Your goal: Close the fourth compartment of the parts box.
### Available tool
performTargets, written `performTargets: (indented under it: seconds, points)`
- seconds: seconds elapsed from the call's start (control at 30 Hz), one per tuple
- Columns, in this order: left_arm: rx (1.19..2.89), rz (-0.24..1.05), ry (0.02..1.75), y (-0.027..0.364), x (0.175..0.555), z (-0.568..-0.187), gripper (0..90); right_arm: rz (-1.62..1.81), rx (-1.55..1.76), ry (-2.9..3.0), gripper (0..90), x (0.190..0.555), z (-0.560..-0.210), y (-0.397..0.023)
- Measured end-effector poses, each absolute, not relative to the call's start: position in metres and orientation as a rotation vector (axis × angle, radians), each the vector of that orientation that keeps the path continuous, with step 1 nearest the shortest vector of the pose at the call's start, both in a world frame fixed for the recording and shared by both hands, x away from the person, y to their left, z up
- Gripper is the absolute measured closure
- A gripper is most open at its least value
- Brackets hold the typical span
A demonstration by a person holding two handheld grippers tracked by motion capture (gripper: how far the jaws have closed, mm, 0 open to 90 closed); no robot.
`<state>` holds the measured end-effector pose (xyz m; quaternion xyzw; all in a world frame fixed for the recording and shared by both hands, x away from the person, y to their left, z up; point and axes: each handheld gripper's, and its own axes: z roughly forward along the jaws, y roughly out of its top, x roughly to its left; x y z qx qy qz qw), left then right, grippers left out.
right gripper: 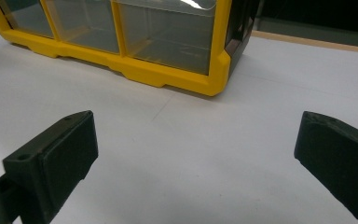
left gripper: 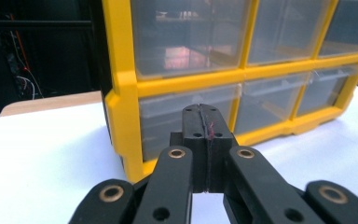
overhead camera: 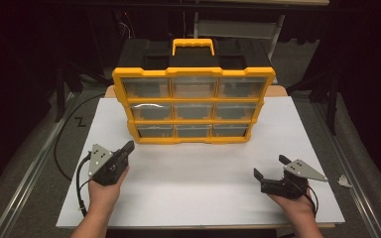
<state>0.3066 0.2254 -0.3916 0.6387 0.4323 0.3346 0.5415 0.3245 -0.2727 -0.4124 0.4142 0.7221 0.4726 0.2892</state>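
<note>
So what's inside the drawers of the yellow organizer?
Through the clear fronts, the organizer's nine drawers look empty, with moulded ribs and reflections visible. Glare hides the back corners, so small parts there cannot be ruled out.

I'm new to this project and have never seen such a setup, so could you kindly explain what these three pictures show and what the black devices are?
A person sits at a white table and holds a hand-operated two-jaw gripper in each hand; there is no robot arm. The high view looks down from above the person. The other two pictures come from small cameras riding on the grippers, looking along their black jaws. The left gripper has its jaws pressed together, with nothing between them. The right gripper has its jaws spread wide, also holding nothing. On the table stands a yellow and black organiser case with nine clear drawers and a yellow handle on top. Both grippers point toward it.
</note>
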Motion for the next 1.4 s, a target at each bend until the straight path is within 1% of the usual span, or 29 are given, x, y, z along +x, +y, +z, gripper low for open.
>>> performTargets:
  seconds: [0.3, 0.43, 0.6, 0.73, 0.8, 0.83, 0.97, 1.07, 1.23, 1.4]
  points:
    - [1.565, 0.790, 1.027, 0.237, 0.289, -0.410, 89.6, 1.266, 1.104, 1.928, 0.7, 0.323, -0.413, -0.272]
    - [1.667, 0.784, 1.003, 0.237, 0.286, -0.418, 89.4, 1.266, 1.101, 1.932, 0.7, 0.323, -0.413, -0.270]
    - [1.632, 0.751, 1.015, 0.242, 0.289, -0.419, 87.1, 1.260, 1.099, 1.935, 0.7, 0.324, -0.414, -0.268]
    - [1.621, 0.749, 1.027, 0.244, 0.290, -0.421, 83.2, 1.258, 1.096, 1.934, 0.7, 0.323, -0.414, -0.268]
    - [1.617, 0.752, 1.025, 0.244, 0.290, -0.421, 79.9, 1.258, 1.099, 1.933, 0.7, 0.323, -0.414, -0.268]
    - [1.617, 0.755, 1.024, 0.244, 0.290, -0.421, 76.9, 1.258, 1.099, 1.934, 0.7, 0.324, -0.414, -0.268]
    - [1.614, 0.761, 1.029, 0.245, 0.289, -0.423, 58.7, 1.260, 1.097, 1.939, 0.7, 0.326, -0.414, -0.266]
    - [1.604, 0.756, 1.053, 0.247, 0.290, -0.425, 48.3, 1.258, 1.092, 1.948, 0.7, 0.328, -0.415, -0.264]
    - [1.618, 0.759, 1.061, 0.247, 0.291, -0.427, 38.4, 1.264, 1.090, 1.949, 0.7, 0.328, -0.415, -0.263]
    - [1.644, 0.738, 1.063, 0.245, 0.294, -0.427, 24.2, 1.268, 1.092, 1.946, 0.7, 0.327, -0.414, -0.265]
